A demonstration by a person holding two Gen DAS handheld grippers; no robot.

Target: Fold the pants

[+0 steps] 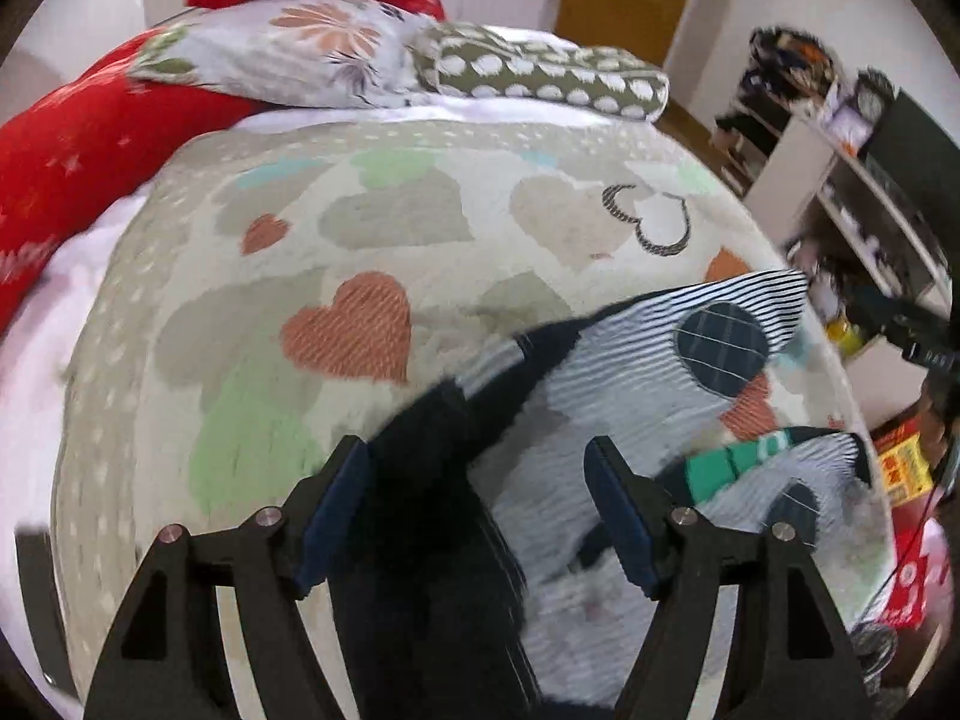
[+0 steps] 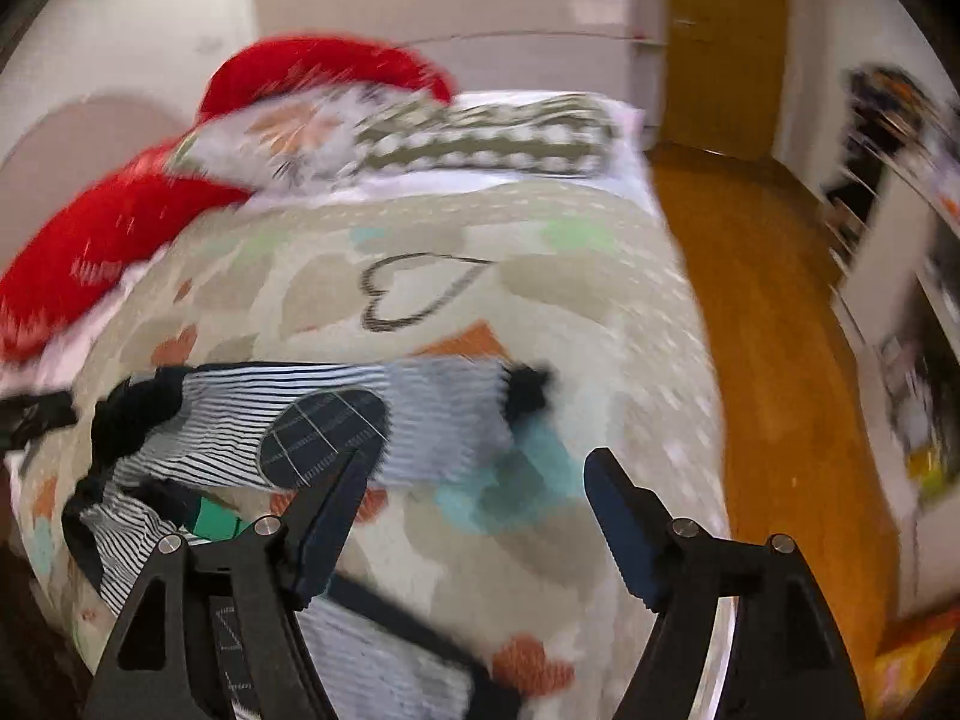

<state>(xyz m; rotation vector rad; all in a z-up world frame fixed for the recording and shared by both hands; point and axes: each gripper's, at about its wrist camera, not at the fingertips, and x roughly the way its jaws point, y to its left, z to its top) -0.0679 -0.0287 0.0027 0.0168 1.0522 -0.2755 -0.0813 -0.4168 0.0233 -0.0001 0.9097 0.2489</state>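
The black-and-white striped cotton pants with round dark navy knee patches (image 1: 648, 396) are seen lying loosely spread on the bed covered by a beige blanket printed with coloured hearts (image 1: 360, 240), at its near end, with a dark waistband or lining bunched toward the left wrist camera. No crease appears to have been set yet, so the fold is judged to be at its very start. The garment seems to have been laid on the bare middle of the blanket so that it can be flattened with room all round.

The left gripper (image 1: 477, 510) is held low over the dark part of the pants, its jaws spread wide with nothing clamped between them; fabric is seen through the gap, but contact cannot be confirmed because of blur. The right gripper (image 2: 474, 516) hangs above the blanket just beside a striped leg, its jaws likewise wide apart and empty, presumably poised to take an edge.

In the left view a green band (image 1: 732, 462) across the lower leg and a cluttered white shelf unit (image 1: 840, 192) at the right are shown. In the right view the orange wooden floor (image 2: 768, 312) beside the bed and a dark hem at the far end of the upper leg are revealed. The red pillows (image 1: 66, 174) and the flowered and spotted cushions are seen in both views at the head of the bed.
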